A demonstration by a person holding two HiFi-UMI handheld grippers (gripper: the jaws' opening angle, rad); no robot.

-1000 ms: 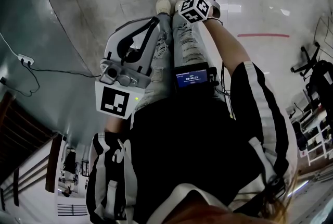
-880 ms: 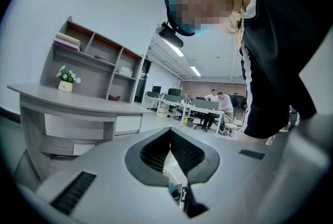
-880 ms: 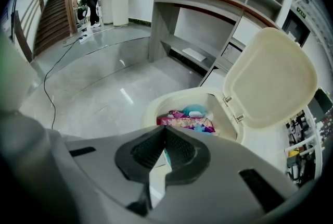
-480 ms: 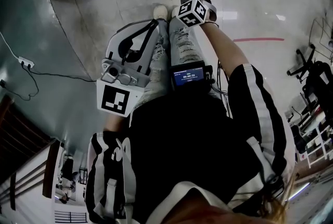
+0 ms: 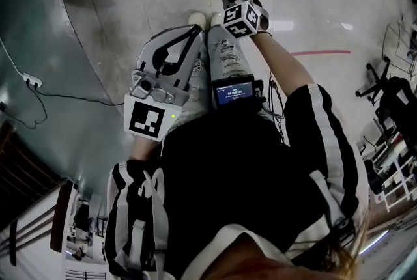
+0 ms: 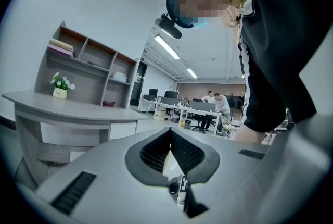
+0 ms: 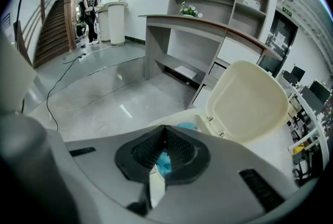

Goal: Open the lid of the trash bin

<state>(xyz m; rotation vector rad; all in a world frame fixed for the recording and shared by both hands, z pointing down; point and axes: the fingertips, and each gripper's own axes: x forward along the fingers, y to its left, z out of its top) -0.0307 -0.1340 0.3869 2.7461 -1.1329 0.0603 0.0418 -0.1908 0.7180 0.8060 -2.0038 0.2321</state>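
Cream lid upright, beyond right gripper (jaws together), untouched

Open-plan office: rows of desks, monitors, shelving.

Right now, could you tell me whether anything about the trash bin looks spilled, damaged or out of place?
Nothing stands out: the trash bin stands upright, its lid is raised open, and the blue rubbish sits inside.
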